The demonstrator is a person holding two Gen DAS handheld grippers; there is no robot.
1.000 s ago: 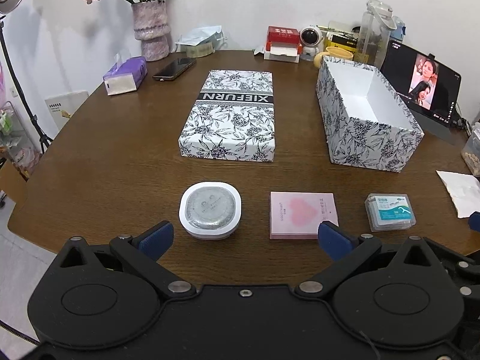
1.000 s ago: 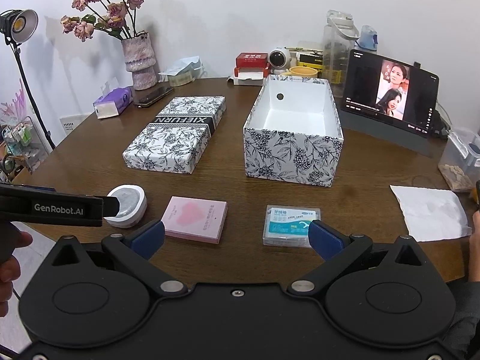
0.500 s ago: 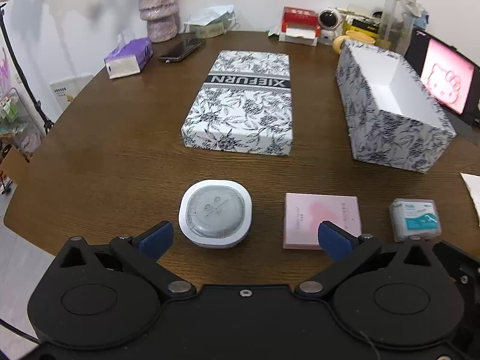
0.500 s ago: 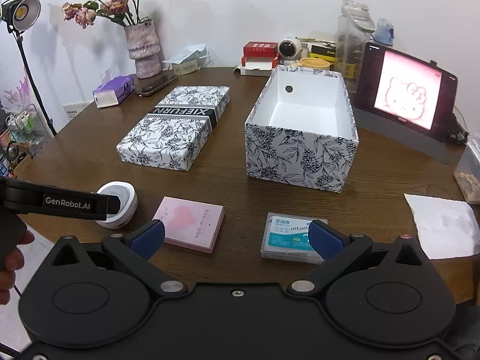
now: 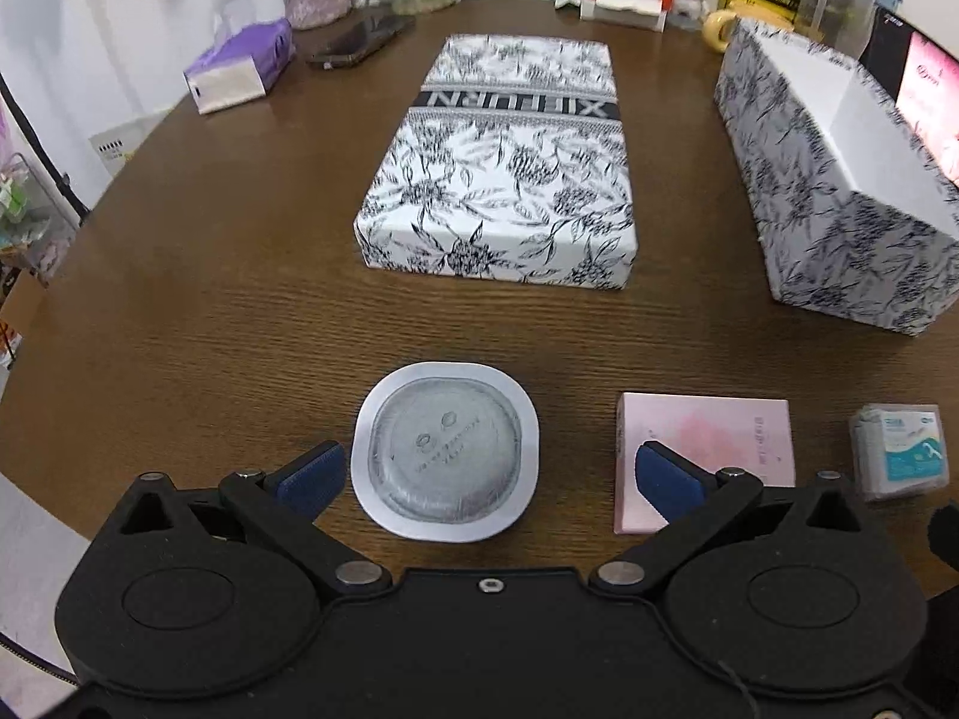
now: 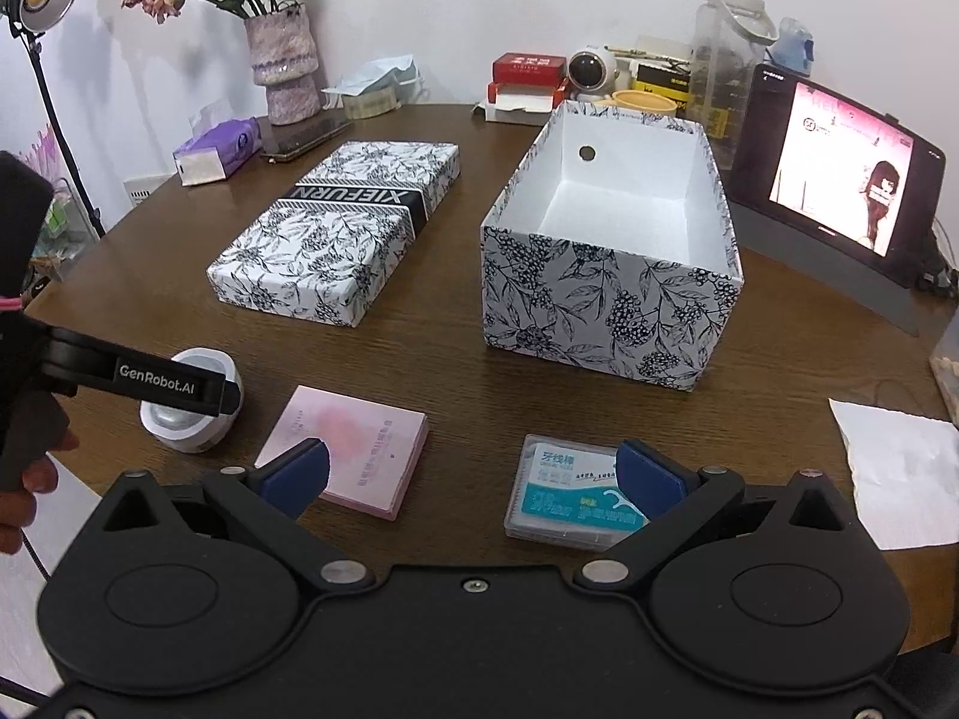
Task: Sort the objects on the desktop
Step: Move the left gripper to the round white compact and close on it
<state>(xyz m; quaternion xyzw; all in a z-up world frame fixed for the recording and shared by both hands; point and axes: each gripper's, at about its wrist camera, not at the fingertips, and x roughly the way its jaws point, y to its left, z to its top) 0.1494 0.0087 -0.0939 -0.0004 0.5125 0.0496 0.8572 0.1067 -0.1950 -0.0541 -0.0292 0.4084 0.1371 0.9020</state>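
A white rounded container with a grey lid (image 5: 445,449) rests on the brown table, and my left gripper (image 5: 488,479) hangs open right over it, fingers to either side. Right of it lie a pink notepad (image 5: 707,455) and a clear floss-pick case (image 5: 902,449). In the right wrist view my right gripper (image 6: 473,473) is open above the gap between the pink notepad (image 6: 353,449) and the floss-pick case (image 6: 569,491). The open floral box (image 6: 611,239) stands behind them, empty, with its floral lid (image 6: 341,233) to its left. The left gripper's arm hides part of the white container (image 6: 192,407).
A tablet (image 6: 839,180) plays video at the right. A white tissue (image 6: 899,467) lies on the table's right edge. At the back stand a vase with flowers (image 6: 282,66), a purple tissue pack (image 6: 216,150), a phone (image 6: 305,138), a red box (image 6: 527,72) and a bottle (image 6: 731,48).
My left gripper has moved forward and down over the white container. My right gripper has edged closer to the notepad and floss-pick case. Both stay open.
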